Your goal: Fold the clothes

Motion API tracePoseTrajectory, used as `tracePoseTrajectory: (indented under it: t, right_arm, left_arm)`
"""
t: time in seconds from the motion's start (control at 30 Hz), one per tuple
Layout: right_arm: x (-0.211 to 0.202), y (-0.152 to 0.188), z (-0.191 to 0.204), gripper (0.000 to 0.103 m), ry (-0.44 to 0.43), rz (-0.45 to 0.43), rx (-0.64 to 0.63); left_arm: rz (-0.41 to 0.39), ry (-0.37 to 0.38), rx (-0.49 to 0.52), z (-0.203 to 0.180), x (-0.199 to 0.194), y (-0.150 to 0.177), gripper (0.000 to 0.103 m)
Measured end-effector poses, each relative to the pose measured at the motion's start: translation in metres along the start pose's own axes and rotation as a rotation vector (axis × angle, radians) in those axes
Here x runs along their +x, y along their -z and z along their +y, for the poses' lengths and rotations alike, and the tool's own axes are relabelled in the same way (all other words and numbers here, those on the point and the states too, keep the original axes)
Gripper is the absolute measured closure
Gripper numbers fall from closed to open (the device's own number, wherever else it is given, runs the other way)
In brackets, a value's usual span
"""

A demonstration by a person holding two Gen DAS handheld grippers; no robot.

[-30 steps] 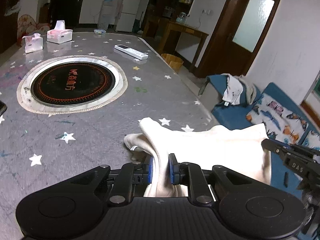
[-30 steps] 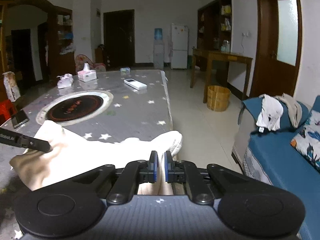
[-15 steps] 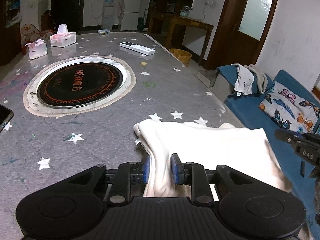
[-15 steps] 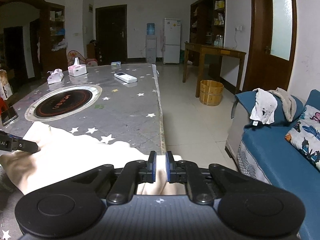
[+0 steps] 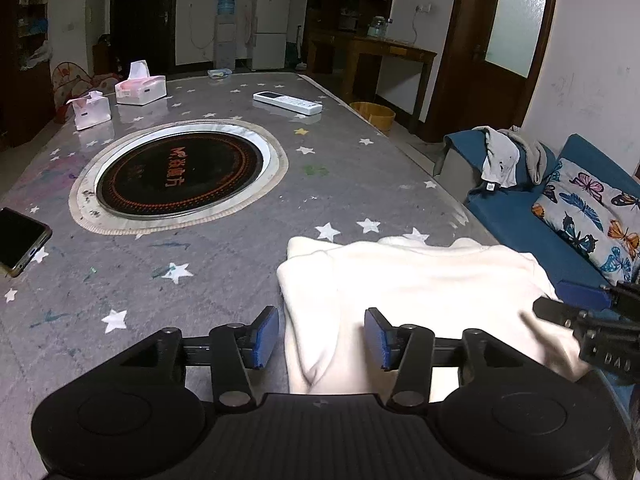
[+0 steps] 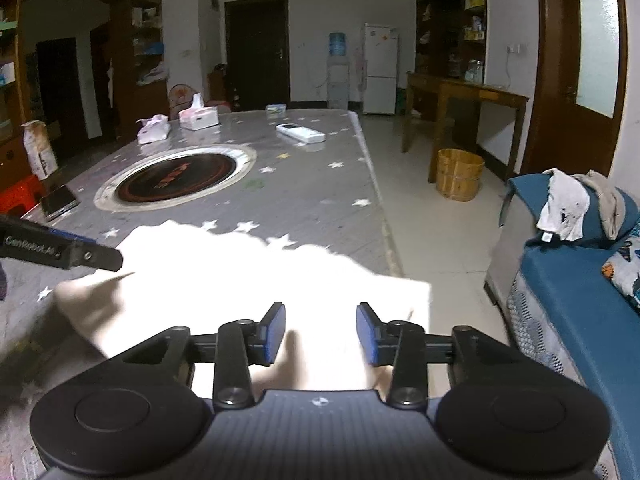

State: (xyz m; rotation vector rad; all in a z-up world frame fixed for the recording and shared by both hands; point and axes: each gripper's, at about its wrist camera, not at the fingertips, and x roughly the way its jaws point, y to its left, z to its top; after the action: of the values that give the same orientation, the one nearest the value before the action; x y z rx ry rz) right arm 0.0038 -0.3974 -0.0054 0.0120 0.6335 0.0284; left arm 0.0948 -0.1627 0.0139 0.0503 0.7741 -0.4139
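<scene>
A cream-white garment [image 5: 416, 284] lies folded on the near right part of the grey star-patterned table [image 5: 340, 176], its right side hanging over the table edge. My left gripper [image 5: 322, 334] is open, its blue pads on either side of the garment's near left fold. The right gripper [image 6: 320, 334] is open too, over the garment [image 6: 248, 276] near its right edge. Each gripper's tip shows at the edge of the other's view.
A round black induction hob [image 5: 180, 174] is set into the table's middle. A phone [image 5: 18, 242] lies at the left edge. Two tissue boxes [image 5: 140, 88] and a white remote [image 5: 288, 103] sit farther back. A blue sofa [image 5: 560, 232] with clothes stands right of the table.
Both grippers were shut on the garment and have opened, letting it go. The garment has come down from hanging to lying spread on the table.
</scene>
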Motion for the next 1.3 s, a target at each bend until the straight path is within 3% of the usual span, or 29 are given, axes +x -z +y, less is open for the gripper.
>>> tracePoseTrajectory:
  t: [0.3,0.57,0.93,1.3]
  right_arm:
    - [0.001,0.015,0.012,0.049,-0.015,0.036,-0.002]
    - [-0.003,0.02,0.017,0.037,-0.01,0.039,-0.011]
    - [-0.008,0.021,0.022,0.021,-0.005,0.04,-0.017]
    - [-0.023,0.024,0.029,0.0,0.03,0.006,-0.02]
  left_arm:
    - [0.006,-0.035,0.053,-0.008,0.0,0.015,0.046]
    - [0.001,-0.068,0.079,-0.009,-0.001,0.026,0.035]
    - [-0.003,-0.078,0.077,-0.007,-0.003,0.029,0.032]
    - [-0.063,-0.083,0.098,-0.011,-0.032,0.039,0.015]
